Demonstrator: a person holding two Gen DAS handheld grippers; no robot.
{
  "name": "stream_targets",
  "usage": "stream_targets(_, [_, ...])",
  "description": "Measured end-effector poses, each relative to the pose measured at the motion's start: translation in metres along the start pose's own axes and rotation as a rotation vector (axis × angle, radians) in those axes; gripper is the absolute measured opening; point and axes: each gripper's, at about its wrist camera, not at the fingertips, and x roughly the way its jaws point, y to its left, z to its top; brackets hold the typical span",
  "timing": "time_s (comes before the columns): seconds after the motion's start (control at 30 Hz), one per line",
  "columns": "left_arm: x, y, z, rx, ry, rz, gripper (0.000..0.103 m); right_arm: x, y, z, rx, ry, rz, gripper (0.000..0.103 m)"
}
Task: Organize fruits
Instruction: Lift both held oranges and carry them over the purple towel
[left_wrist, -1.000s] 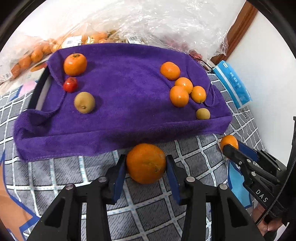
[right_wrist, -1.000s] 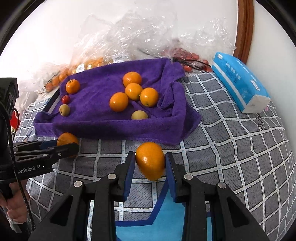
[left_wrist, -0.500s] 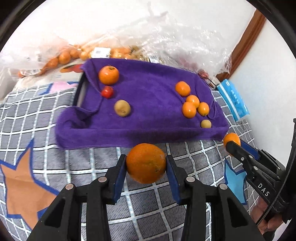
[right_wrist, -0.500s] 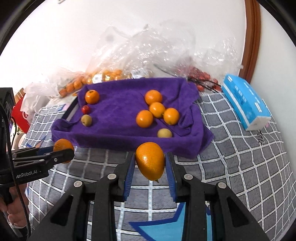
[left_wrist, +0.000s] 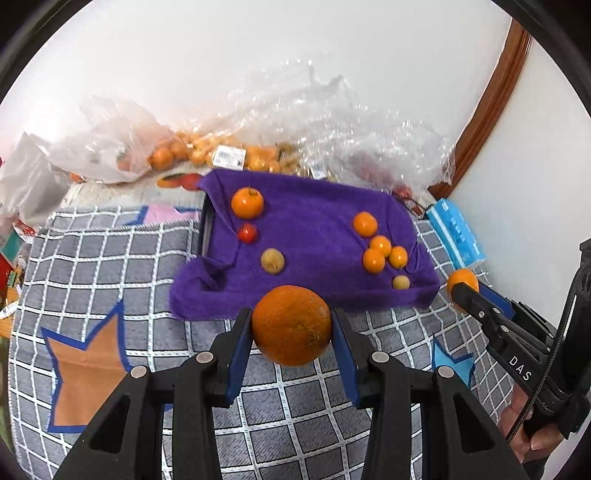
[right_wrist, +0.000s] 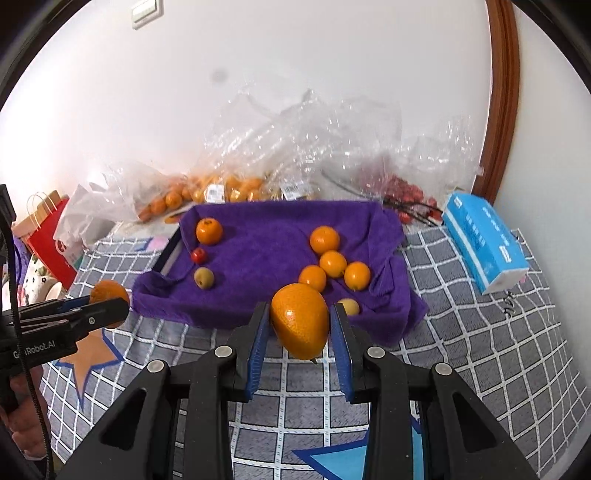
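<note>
The left gripper (left_wrist: 291, 332) points forward and downward, its blue pads clamped on either side of a round orange (left_wrist: 291, 325) held clear above the grey checked blanket (left_wrist: 110, 266). The right gripper (right_wrist: 300, 326) is tilted down in the same manner and pinches a more elongated orange (right_wrist: 300, 320) between its pads, stem end pointing down. Each gripper shows at the edge of the other's view, held level with it, with a hand (left_wrist: 532, 421) partly visible around the right gripper's handle. Just beyond both grippers lies a purple towel (left_wrist: 314, 229) draped over a tray. On its far left sit a mandarin (left_wrist: 247, 202), a small red fruit (left_wrist: 246, 232) and a yellowish fruit (left_wrist: 272, 260); ahead of the right gripper four small oranges (right_wrist: 334, 263) cluster, with another pale fruit (right_wrist: 349, 306) nearest. Further out, clear plastic bags (right_wrist: 295, 147) of fruit lie against the wall, and a blue tissue pack (right_wrist: 484, 240) rests to the right.
</note>
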Motion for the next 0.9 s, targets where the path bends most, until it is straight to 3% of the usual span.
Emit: stream_targets(0.9, [-0.042, -0.002, 0.017, 0.002, -0.097, 0.012, 0.04, -0.027, 0.006, 0.025, -0.011, -0.084, -0.003, 0.033])
